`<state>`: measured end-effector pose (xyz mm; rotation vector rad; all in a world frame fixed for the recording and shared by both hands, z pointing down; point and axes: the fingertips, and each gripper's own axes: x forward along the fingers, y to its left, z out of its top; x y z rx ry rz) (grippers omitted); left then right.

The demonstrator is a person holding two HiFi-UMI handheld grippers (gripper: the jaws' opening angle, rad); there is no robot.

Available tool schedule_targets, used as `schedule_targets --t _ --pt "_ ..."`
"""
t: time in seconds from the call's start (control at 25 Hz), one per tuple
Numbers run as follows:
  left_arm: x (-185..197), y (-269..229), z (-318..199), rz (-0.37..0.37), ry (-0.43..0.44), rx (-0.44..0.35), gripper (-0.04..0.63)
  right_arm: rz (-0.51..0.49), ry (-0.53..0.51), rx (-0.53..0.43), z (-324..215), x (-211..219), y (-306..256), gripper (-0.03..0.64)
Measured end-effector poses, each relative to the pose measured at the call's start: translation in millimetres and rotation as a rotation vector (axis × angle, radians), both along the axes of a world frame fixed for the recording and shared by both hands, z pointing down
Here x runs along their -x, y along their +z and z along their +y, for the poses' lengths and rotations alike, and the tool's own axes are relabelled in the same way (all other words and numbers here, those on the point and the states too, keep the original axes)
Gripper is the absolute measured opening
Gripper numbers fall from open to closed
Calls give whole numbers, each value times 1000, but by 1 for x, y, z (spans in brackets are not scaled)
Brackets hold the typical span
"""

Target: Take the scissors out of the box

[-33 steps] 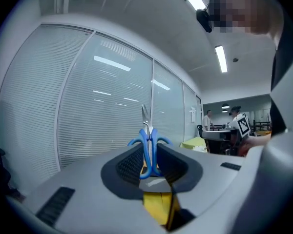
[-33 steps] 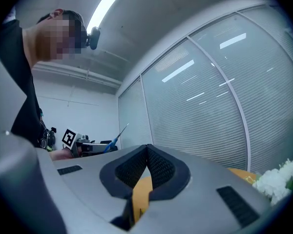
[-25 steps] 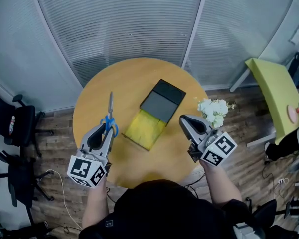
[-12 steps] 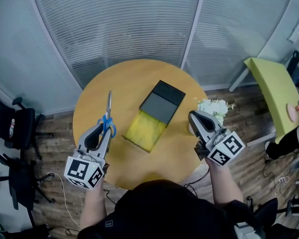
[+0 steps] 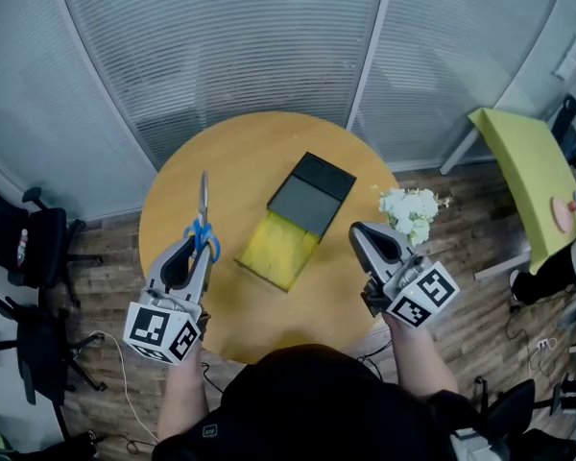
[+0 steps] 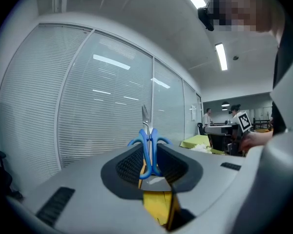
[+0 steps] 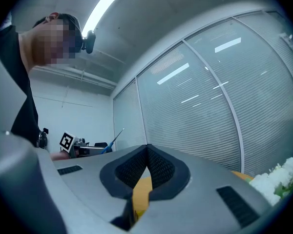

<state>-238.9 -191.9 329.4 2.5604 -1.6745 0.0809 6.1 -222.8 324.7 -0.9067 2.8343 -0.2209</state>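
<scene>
The scissors (image 5: 204, 221), blue-handled with long steel blades, stick out of my left gripper (image 5: 198, 246) over the left side of the round wooden table (image 5: 240, 152), blades pointing away from me. In the left gripper view the jaws of the left gripper (image 6: 147, 152) are shut on the blue handles of the scissors (image 6: 147, 135), blade tip upward. The box (image 5: 276, 246) lies mid-table, its yellow tray slid out from a black sleeve (image 5: 312, 192). My right gripper (image 5: 360, 233) hovers right of the box, shut and empty. In its own view the right gripper (image 7: 147, 150) has its pads meeting with nothing between them.
White flowers (image 5: 411, 211) stand at the table's right edge, close beside the right gripper. Black office chairs (image 5: 29, 248) sit at the left on the wooden floor. A yellow-green table (image 5: 528, 176) is at the far right. Glass walls with blinds curve behind the table.
The right gripper swayed a little toward the flowers and came back. The left gripper with the scissors has barely shifted.
</scene>
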Motion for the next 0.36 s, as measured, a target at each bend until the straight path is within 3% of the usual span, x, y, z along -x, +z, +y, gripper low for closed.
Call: schedule_targets --t 0.36 --pt "-5 4 6 0 4 0 94 6 -28 -8 6 6 2 35"
